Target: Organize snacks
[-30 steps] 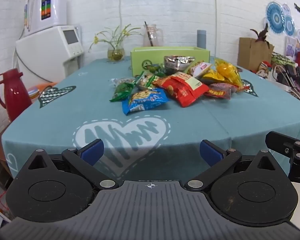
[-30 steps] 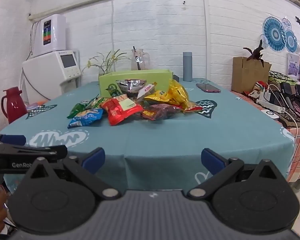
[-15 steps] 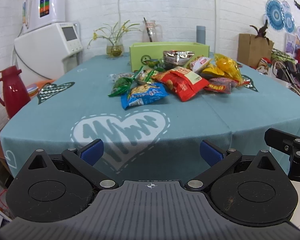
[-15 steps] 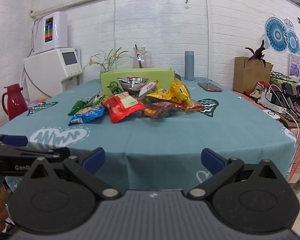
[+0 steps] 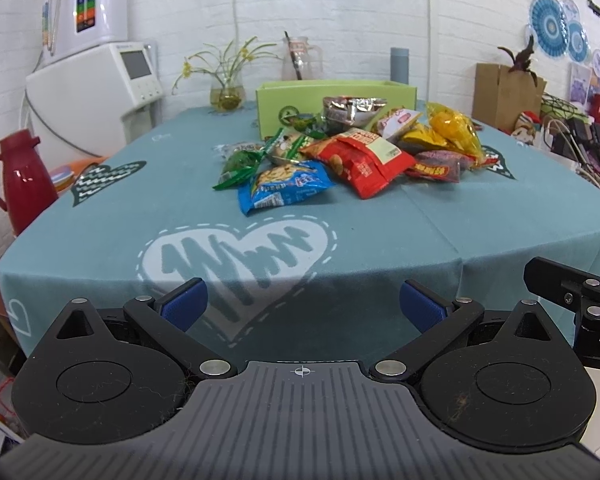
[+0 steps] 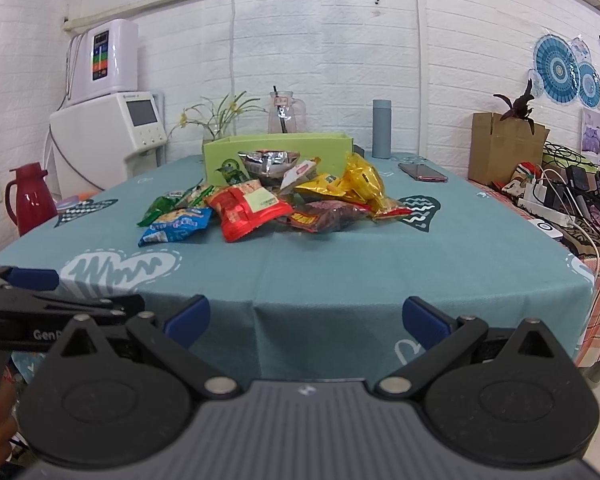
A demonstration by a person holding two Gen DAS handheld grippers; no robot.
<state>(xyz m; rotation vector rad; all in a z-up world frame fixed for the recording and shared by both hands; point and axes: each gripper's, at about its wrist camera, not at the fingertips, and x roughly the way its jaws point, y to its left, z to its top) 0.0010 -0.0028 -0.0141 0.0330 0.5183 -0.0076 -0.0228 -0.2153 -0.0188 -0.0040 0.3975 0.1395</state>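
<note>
A heap of snack packets lies mid-table on the teal cloth: a blue packet [image 5: 286, 190] [image 6: 176, 226], a red packet [image 5: 362, 162] [image 6: 248, 212], green packets [image 5: 240, 166], yellow bags [image 5: 454, 130] [image 6: 360, 184], a dark maroon packet [image 6: 326, 218] and a silver bag [image 5: 352, 108]. Behind the heap stands an open light-green box [image 5: 334, 96] [image 6: 276, 152]. My left gripper [image 5: 302, 304] hangs open before the table's near edge, nothing between its fingers. My right gripper [image 6: 306, 316] is open too, level with that edge, well short of the snacks.
A red thermos [image 5: 20, 184] and a white appliance [image 5: 92, 92] stand at the left. A flower vase [image 5: 226, 94], a glass jug [image 6: 282, 114], a grey bottle [image 6: 381, 128] and a phone [image 6: 422, 172] sit at the back. A cardboard box [image 6: 500, 148] and cables [image 6: 568, 192] crowd the right.
Both grippers have risen a little and edged toward the table, so the snack heap looks slightly nearer. Both stay open. Nothing on the table has moved.
</note>
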